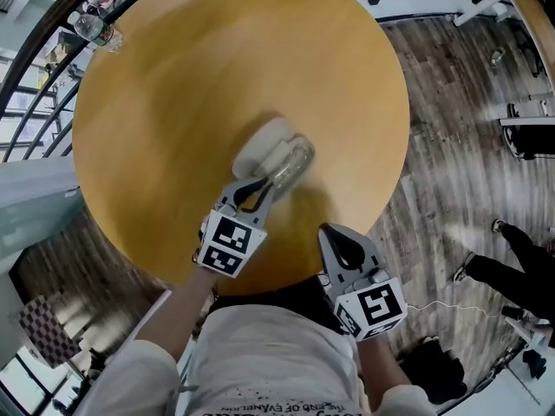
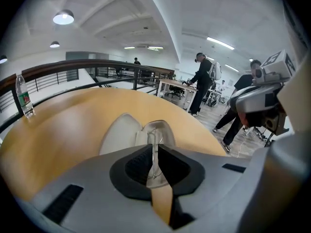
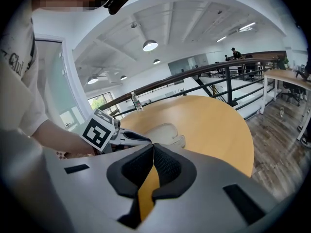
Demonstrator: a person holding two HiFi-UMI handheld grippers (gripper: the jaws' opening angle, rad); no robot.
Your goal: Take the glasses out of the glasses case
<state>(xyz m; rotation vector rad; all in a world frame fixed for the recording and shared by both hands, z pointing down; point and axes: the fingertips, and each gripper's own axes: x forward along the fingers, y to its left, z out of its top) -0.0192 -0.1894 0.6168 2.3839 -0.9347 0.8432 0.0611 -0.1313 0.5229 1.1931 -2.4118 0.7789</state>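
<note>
Round table (image 1: 173, 85) on plank floor (image 1: 451, 146) bears glasses case (image 1: 264, 146).

Your left gripper (image 1: 257, 189) covers the near end of the pale open glasses case (image 1: 264, 141). The thin clear wire-frame glasses (image 2: 155, 131) are half hidden behind its jaws. The clear plastic bottle (image 2: 23, 97) has a label too small to read.

Round wooden table (image 1: 173, 102); grey plank floor (image 1: 442, 128); dark railing (image 2: 97, 64) (lamps (image 2: 63, 17) overhead)
</note>
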